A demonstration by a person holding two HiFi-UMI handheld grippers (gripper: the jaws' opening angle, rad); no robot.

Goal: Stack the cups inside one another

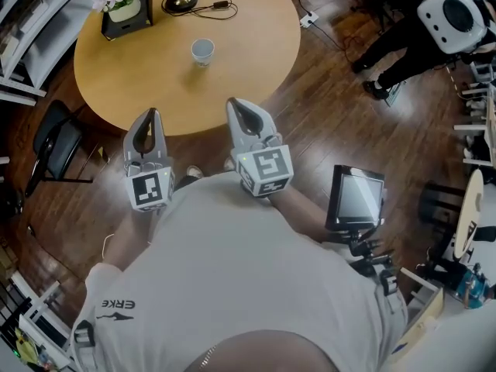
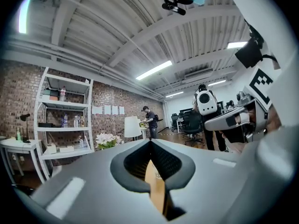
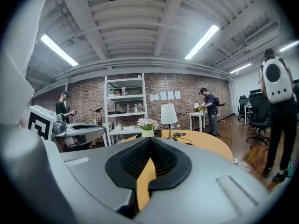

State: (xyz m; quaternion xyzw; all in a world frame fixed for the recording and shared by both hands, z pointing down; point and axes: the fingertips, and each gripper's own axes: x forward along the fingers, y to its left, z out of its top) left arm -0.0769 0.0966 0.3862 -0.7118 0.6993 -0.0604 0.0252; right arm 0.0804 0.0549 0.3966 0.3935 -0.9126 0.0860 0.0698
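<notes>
A single white cup (image 1: 202,51) stands upright on the round wooden table (image 1: 139,84), past its middle. Both grippers hover side by side over the table's near edge, well short of the cup. My left gripper (image 1: 147,115) has its jaws shut with nothing between them, and my right gripper (image 1: 235,104) is likewise shut and empty. In the left gripper view the left gripper (image 2: 150,142) points level across the table, with the right gripper (image 2: 236,122) beside it. In the right gripper view the right gripper (image 3: 150,139) faces the tabletop (image 3: 205,141).
A flower pot (image 1: 124,6) and a lamp base (image 1: 180,1) with its cable sit at the table's far side. A black chair (image 1: 54,149) stands left of the table and a monitor on a stand (image 1: 356,196) to my right. A person (image 1: 411,41) stands at far right.
</notes>
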